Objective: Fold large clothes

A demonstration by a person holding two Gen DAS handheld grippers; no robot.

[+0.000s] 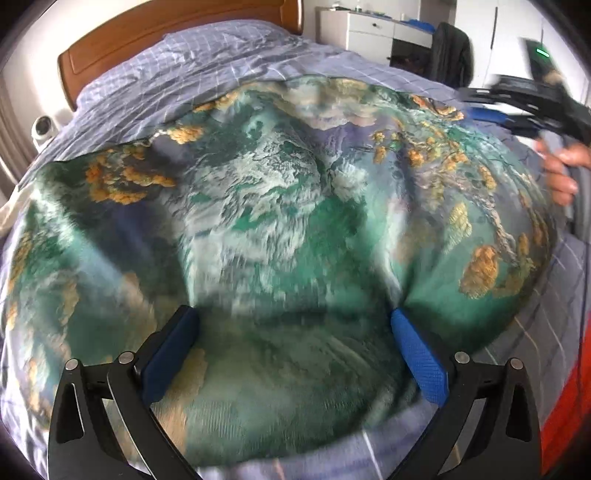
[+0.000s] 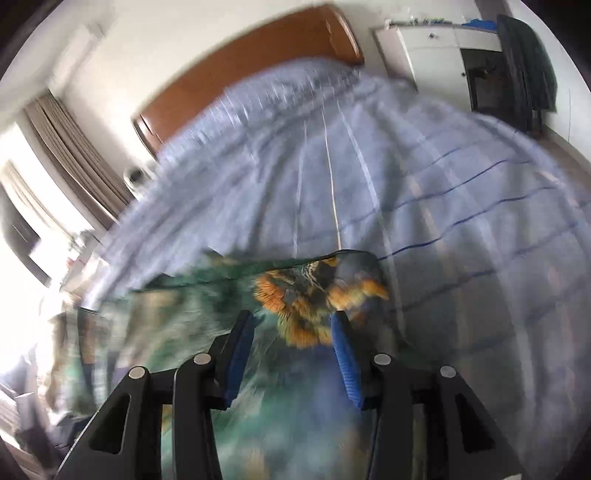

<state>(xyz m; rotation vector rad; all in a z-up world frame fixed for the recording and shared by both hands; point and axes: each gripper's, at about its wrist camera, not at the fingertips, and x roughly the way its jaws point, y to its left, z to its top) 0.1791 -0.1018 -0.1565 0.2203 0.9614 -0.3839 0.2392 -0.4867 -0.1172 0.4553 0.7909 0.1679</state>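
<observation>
Left tongs (image 1: 293, 325): blue pads wide apart, nothing between them, poised low over the near part of the printed garment (image 1: 288, 206), prob. so an edge can be pinched next. Right tongs (image 2: 293, 332): pads partly apart, not pressing on cloth, hanging above the garment's orange-patterned corner (image 2: 321, 291); seen blurred at the right edge of the left view, person's hand (image 1: 561, 173) on the grip. Looks like a corner just let go or about to be taken; can't tell which. Garment spread mostly flat across the bed (image 1: 229, 55), green-and-orange print up, a few soft ridges w/ a crease toward the near edge. Laid out flat presumably so a clean fold can run across it. Headboard (image 1: 155, 40) behind, white cabinet (image 1: 373, 29) beyond.
</observation>
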